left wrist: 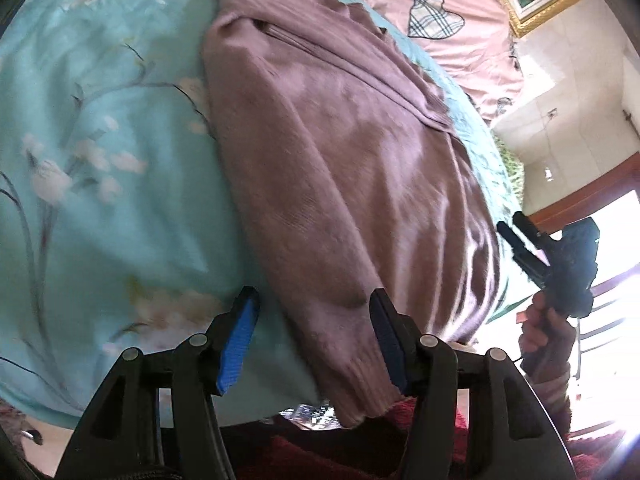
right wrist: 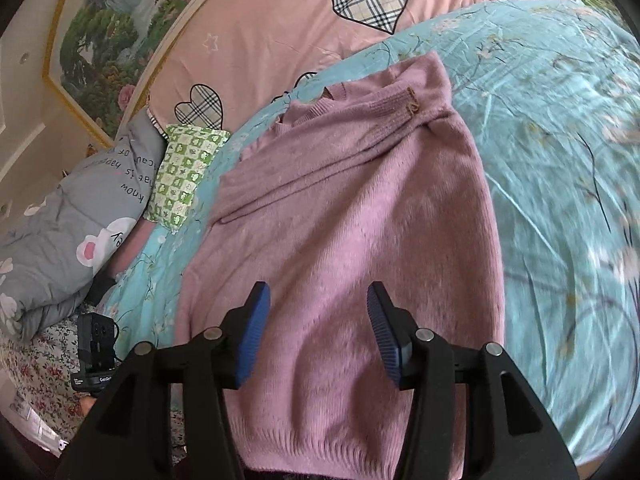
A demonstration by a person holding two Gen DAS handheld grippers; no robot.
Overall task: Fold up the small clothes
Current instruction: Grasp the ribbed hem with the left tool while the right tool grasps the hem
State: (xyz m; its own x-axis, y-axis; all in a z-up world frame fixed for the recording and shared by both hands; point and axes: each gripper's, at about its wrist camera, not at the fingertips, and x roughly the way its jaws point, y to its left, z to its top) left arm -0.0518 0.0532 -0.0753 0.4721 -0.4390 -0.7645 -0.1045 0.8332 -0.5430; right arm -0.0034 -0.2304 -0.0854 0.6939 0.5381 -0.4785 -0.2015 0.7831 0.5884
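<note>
So here's where I'm at with the fold: the mauve knit sweater [right wrist: 352, 216] is lying flat on the turquoise floral bedsheet [right wrist: 560, 168], filling the middle of both wrist views, with its ribbed hem hanging just over the near edge of the bed at the bottom of the frame. Looks to me like the first stage is done, since both sleeves seem to be tucked in across the chest. In the right wrist view I can see a ribbed cuff with a little gold charm sitting up near the neckline, and the body reads as one long narrow panel with fairly straight sides. What's left, as far as I can judge, is the crosswise fold, bringing the hem up toward the collar, maybe once more after that to get a compact bundle. My left gripper [left wrist: 316, 312] has its jaws apart and nothing pinched; its tips straddle the sweater's left side near the hem at the bottom of its view, one blue pad over the sheet, the other over the knit. My right gripper [right wrist: 318, 308] is likewise spread, hovering over the lower middle of the sweater, not gripping anything. In the left view it shows at the right edge, off past the sweater's side. Pink heart-print duvet [right wrist: 280, 28] stays out of the way up top.
</note>
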